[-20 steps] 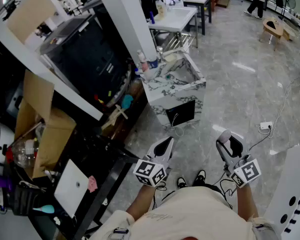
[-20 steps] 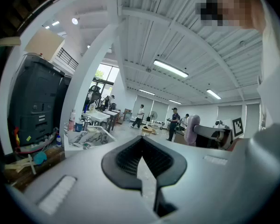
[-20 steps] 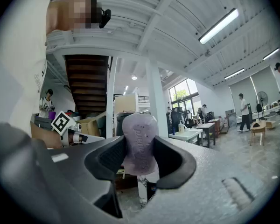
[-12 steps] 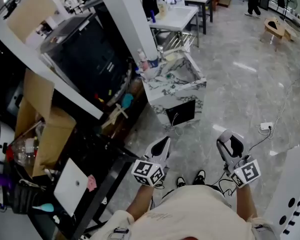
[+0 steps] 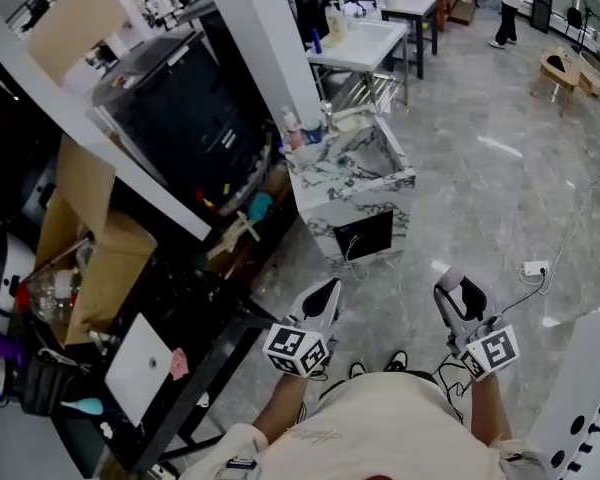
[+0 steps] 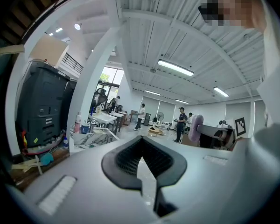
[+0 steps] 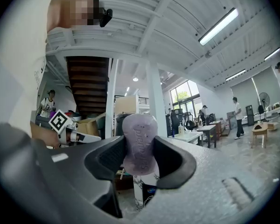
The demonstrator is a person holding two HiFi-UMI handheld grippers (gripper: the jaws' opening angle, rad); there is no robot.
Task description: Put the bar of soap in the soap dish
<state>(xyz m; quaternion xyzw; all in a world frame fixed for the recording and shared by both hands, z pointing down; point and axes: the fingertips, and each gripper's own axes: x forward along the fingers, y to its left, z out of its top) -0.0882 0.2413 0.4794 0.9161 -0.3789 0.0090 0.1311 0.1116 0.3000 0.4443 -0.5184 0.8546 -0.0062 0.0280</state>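
Note:
A lilac bar of soap (image 7: 139, 134) stands upright between the jaws of my right gripper (image 7: 140, 158), which is shut on it. From the head view the soap (image 5: 447, 277) shows at the tip of that gripper (image 5: 456, 290), held level at waist height. My left gripper (image 5: 321, 301) is beside it, and its pads (image 6: 141, 146) meet with nothing between them. A marble sink stand (image 5: 352, 181) is a few steps ahead on the floor. I cannot pick out a soap dish on it from here.
A dark cabinet (image 5: 185, 118) and cardboard boxes (image 5: 95, 248) line the left, with a black table (image 5: 195, 343) and a laptop (image 5: 140, 366) near my left side. A white sink table (image 5: 365, 43) stands behind the marble stand. A power strip (image 5: 533, 268) lies on the floor at right.
The view has shifted slightly: the sink stand sits a little lower in the picture. Both grippers keep their pose, and the soap stays in the right one.

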